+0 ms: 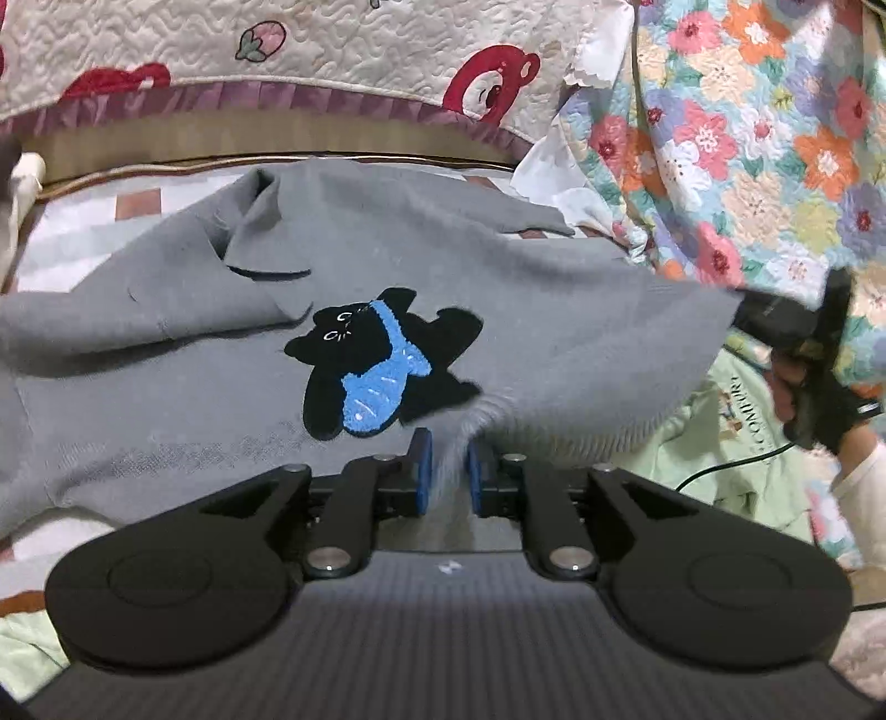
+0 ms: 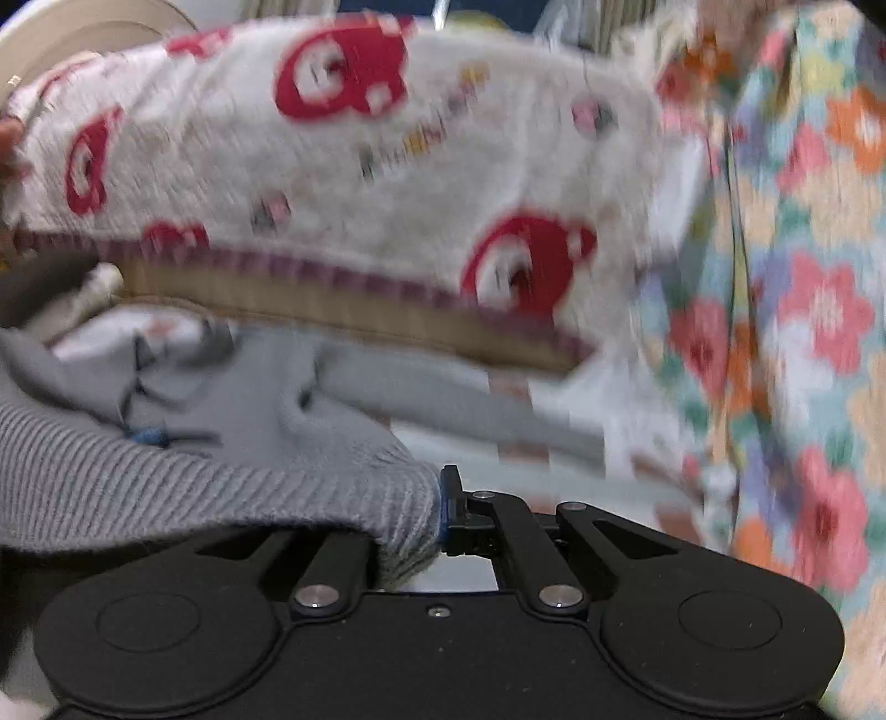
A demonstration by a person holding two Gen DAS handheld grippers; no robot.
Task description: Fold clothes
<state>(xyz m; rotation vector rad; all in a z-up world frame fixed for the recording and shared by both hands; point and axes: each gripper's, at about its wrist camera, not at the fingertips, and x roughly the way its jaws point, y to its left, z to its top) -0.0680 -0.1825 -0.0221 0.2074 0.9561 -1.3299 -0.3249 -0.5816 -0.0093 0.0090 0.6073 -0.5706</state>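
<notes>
the grey sweater (image 1: 194, 387) with a black cat (image 1: 382, 360) holding a blue fish (image 1: 382, 387) lies spread over a checked bed sheet (image 1: 88, 221). its lower edge is lifted by both grippers. the left gripper (image 1: 449, 471) has its blue pads (image 1: 421, 471) clenched on a pinch of the hem, near the cat picture. the right gripper (image 2: 437, 515) grasps the ribbed corner of the hem (image 2: 221, 498); the cloth covers its left finger, and the view here is blurred. in the left view the right gripper is at the far right, held by a hand (image 1: 792, 387) in a white sleeve (image 1: 864, 482). behind the sweater are a white quilt with red bears (image 1: 332, 50) and a flowered quilt (image 1: 747, 138). a pale green garment (image 1: 720, 432) lies under the right corner.
</notes>
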